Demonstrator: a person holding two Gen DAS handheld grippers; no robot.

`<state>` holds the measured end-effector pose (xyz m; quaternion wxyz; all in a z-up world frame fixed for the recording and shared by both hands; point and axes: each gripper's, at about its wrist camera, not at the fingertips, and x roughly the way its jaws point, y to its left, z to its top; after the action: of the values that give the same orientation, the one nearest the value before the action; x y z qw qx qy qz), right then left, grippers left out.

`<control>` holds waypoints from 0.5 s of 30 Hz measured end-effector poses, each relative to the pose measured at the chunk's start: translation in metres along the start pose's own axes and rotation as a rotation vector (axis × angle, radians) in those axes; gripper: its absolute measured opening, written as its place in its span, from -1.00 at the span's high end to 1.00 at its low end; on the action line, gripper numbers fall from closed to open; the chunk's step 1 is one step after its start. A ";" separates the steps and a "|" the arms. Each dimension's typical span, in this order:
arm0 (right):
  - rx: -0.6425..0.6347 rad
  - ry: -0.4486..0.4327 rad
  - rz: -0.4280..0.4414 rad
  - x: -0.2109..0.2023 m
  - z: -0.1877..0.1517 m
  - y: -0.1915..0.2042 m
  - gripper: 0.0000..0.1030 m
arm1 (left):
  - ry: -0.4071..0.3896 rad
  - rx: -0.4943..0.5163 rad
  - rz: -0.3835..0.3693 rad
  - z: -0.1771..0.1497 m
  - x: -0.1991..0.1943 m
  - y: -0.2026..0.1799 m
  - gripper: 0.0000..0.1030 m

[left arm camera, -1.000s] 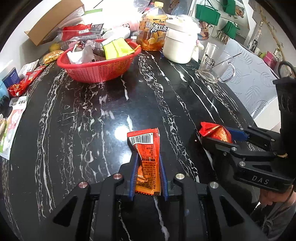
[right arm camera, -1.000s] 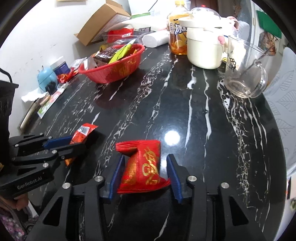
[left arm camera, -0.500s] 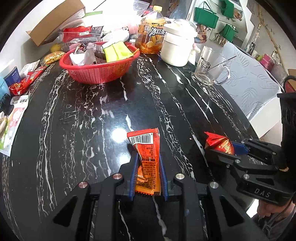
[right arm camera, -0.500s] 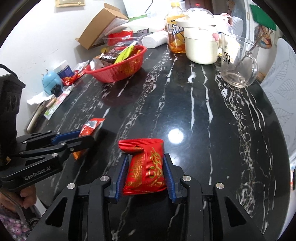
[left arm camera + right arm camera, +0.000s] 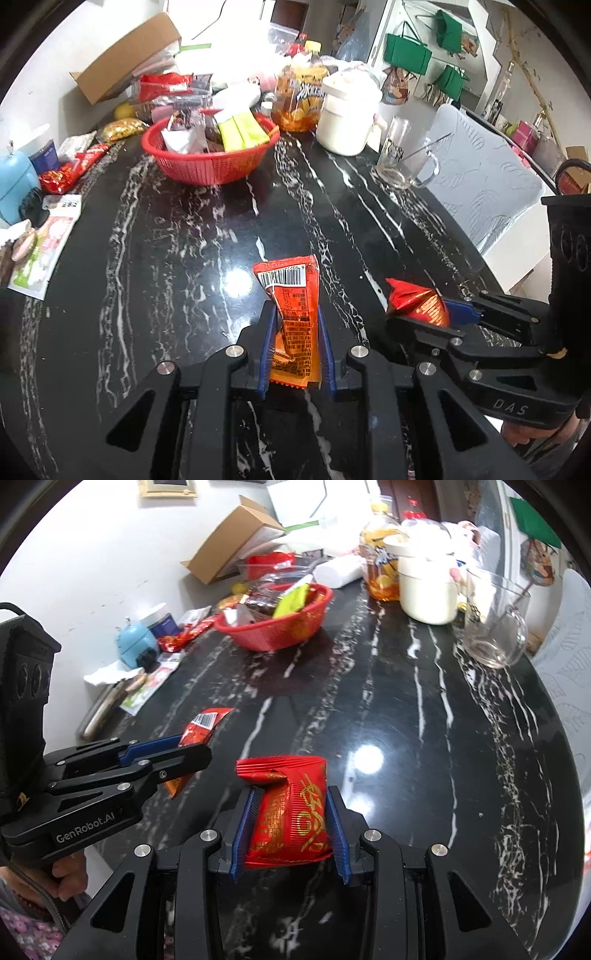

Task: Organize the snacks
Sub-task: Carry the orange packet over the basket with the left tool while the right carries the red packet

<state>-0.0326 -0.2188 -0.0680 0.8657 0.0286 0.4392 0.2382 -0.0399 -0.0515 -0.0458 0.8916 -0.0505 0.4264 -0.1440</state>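
**Both tools loaded, basket straight ahead**

The left tool [image 5: 295, 347] is clamped on an orange packet [image 5: 293, 317], its long axis running forward along the fingers. The right tool [image 5: 290, 827] is closed on a red packet [image 5: 291, 812]. The basket [image 5: 210, 170] lies well ahead across the bare worktop [image 5: 177, 266], slightly left, so the left tool looks nearer. A glass mug [image 5: 404, 158] and white pot [image 5: 347, 118] stand right of that path.
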 end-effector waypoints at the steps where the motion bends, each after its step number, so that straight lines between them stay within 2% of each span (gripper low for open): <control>1: -0.004 -0.004 0.003 -0.001 0.001 0.002 0.29 | -0.008 0.001 0.002 0.001 -0.003 0.000 0.58; 7: -0.024 -0.041 0.024 -0.007 0.015 0.012 0.29 | -0.058 0.006 0.009 0.011 -0.017 0.004 0.58; 15: -0.069 -0.100 0.037 -0.015 0.050 0.023 0.29 | -0.144 0.007 0.005 0.044 -0.037 0.016 0.58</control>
<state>-0.0106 -0.1975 -0.0202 0.8826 0.0186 0.3861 0.2676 -0.0241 -0.0262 0.0064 0.9206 -0.0564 0.3606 -0.1391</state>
